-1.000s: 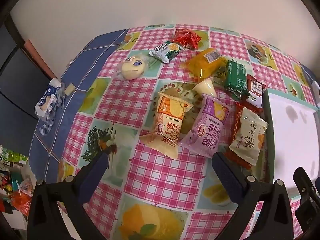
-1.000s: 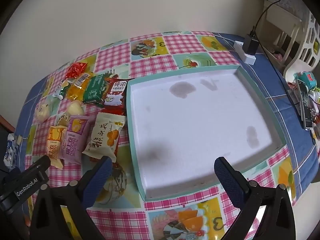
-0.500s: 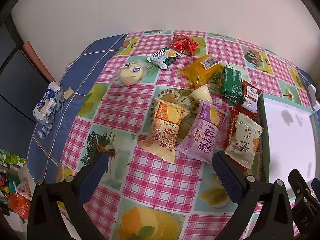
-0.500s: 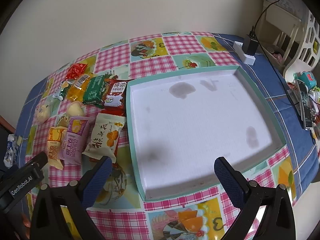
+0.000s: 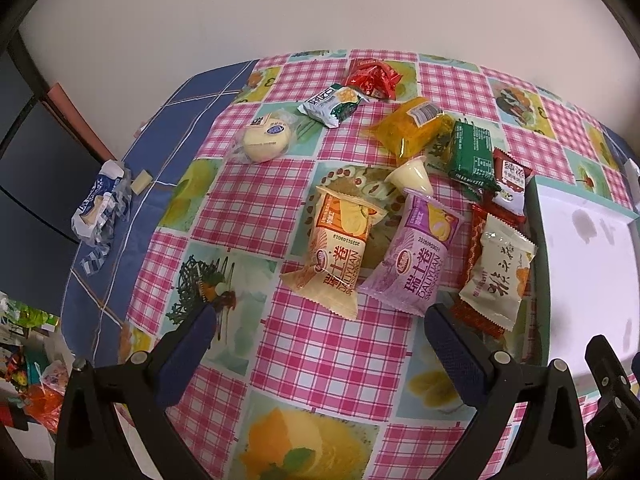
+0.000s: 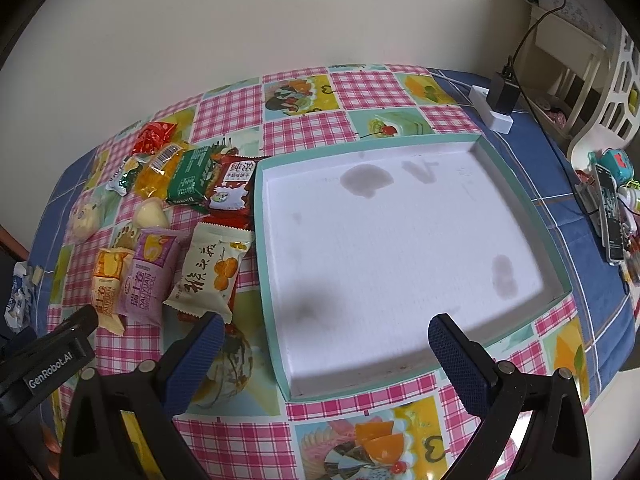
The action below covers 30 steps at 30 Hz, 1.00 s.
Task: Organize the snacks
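Observation:
Several wrapped snacks lie on the checked tablecloth left of a shallow teal-rimmed white tray (image 6: 558, 284). Nearest are an orange Swiss-roll pack (image 5: 338, 252), a purple Swiss-roll pack (image 5: 416, 256) and a cream pack (image 5: 498, 272) over a red one. Farther back lie a jelly cup (image 5: 412, 174), a green pack (image 5: 472, 152), a yellow pack (image 5: 412, 126), a round bun (image 5: 266, 142) and a red wrapper (image 5: 372, 76). My left gripper (image 5: 320, 350) is open and empty, hovering short of the Swiss rolls. My right gripper (image 6: 322, 350) is open and empty above the tray's near edge.
A crumpled blue-white wrapper (image 5: 100, 212) lies on the blue cloth at the table's left edge. A white power strip with a black plug (image 6: 498, 110) sits behind the tray. A phone and small items (image 6: 610, 212) lie at the right edge. A wall stands behind.
My left gripper has drawn back slightly, so the snacks sit a little farther away and lower in view. The right gripper has barely moved. Both stay open.

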{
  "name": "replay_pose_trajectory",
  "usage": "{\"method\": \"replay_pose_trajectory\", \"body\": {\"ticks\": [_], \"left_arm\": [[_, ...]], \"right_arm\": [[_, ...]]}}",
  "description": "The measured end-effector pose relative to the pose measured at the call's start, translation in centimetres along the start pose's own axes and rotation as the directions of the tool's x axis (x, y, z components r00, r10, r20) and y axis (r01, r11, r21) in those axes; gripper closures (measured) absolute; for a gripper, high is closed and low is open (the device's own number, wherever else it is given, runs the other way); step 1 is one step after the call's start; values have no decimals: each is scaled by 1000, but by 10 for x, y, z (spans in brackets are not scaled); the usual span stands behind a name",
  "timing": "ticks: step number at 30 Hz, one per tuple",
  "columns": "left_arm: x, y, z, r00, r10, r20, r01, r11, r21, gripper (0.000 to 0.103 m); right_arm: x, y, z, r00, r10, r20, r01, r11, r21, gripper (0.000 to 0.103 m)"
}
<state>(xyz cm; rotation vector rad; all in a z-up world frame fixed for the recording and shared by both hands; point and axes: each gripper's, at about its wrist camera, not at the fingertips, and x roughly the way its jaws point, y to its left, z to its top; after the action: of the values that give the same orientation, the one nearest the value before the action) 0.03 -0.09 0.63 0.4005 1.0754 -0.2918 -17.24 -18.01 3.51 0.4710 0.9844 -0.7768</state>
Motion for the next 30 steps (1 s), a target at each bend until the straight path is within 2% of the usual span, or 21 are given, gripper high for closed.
{"method": "replay_pose_trajectory", "body": {"ticks": [30], "left_arm": [[2, -1, 0, 1000, 15, -10, -15, 1000, 15, 0]], "right_arm": [[4, 2, 0, 1000, -23, -19, 22, 999, -26, 0]]}}
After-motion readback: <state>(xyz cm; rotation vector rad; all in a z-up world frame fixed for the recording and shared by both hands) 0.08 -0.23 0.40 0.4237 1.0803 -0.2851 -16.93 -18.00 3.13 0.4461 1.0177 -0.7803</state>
